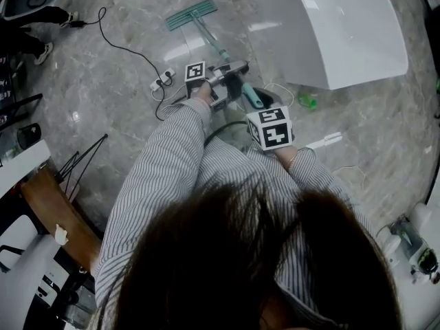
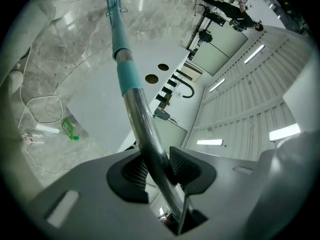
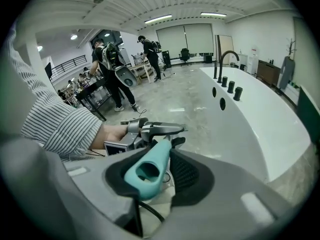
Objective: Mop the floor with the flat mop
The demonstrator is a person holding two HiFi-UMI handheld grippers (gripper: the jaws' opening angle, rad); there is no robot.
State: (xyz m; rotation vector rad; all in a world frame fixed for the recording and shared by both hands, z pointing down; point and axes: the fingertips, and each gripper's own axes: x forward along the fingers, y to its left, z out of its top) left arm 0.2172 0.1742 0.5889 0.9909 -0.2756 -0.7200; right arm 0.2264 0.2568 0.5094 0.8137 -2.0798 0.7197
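Seemingly a regrip between strokes: the flat mop [image 1: 191, 14] rests head-down on the floor [image 1: 117, 112] beside the bathtub [image 1: 357, 40]. The right gripper [image 3: 152, 169] clamps its teal handle [image 3: 141, 178]. The left gripper [image 2: 160, 169] stands open around the shaft [image 2: 144, 126] and should close before pushing. A power strip [image 1: 161, 81] and green bottle [image 1: 307, 102] near the bathtub could snag it.

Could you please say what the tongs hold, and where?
Right tongs clamp the flat mop by its teal handle end; left tongs stand open around its pole.
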